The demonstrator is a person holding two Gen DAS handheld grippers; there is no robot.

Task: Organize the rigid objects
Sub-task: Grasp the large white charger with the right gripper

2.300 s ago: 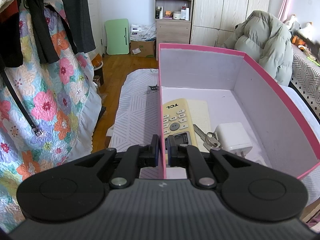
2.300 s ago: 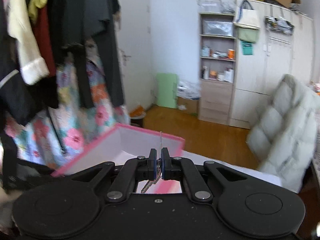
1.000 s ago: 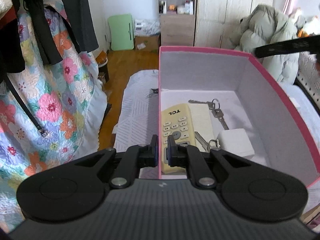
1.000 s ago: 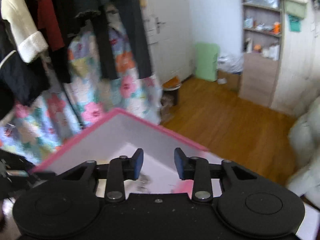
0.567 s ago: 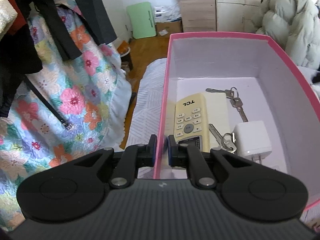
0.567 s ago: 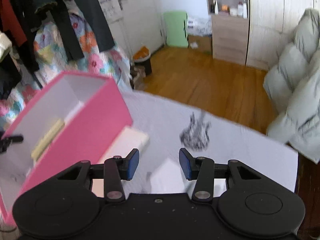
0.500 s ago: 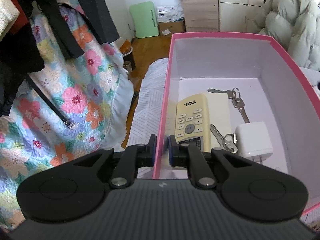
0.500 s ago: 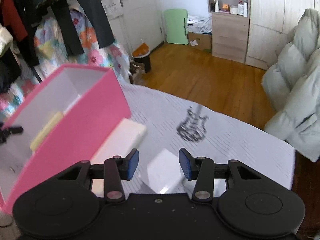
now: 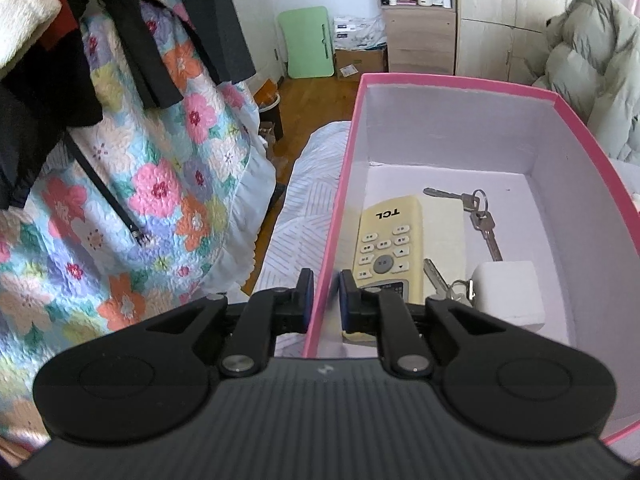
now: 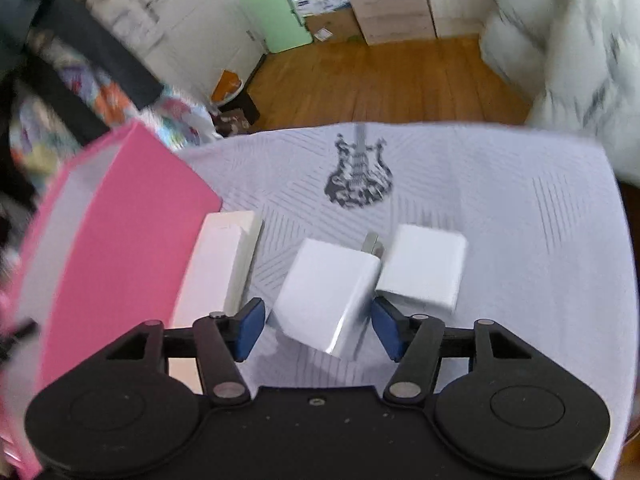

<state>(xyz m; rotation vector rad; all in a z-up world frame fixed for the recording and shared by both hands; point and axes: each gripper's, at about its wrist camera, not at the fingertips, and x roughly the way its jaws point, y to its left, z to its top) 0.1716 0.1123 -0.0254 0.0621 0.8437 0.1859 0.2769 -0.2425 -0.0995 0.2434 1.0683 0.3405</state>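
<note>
My left gripper (image 9: 323,298) is shut on the left wall of the pink box (image 9: 460,82). Inside the box lie a yellowed TCL remote (image 9: 390,248), two bunches of keys (image 9: 478,216), and a white charger (image 9: 508,292). In the right wrist view the pink box (image 10: 132,220) stands at the left on the bed cover. My right gripper (image 10: 318,324) hangs low over the cover, its jaws opening. Another white charger (image 10: 328,292) lies between its blue pads, which do not touch it. A second white charger (image 10: 422,266) lies just right of it, and a long white block (image 10: 224,264) rests against the box.
The white striped bed cover (image 10: 520,208) carries a black guitar print (image 10: 358,172). A floral quilt (image 9: 152,200) and dark hanging clothes (image 9: 132,32) stand to the left. Beyond the bed are wood floor (image 10: 380,80), a green folding table (image 9: 306,42) and a grey puffer jacket (image 9: 592,64).
My right gripper let the keys go into the box, swung right and down over the bed cover, and opened wider around a white charger. The left gripper kept hold of the box wall.
</note>
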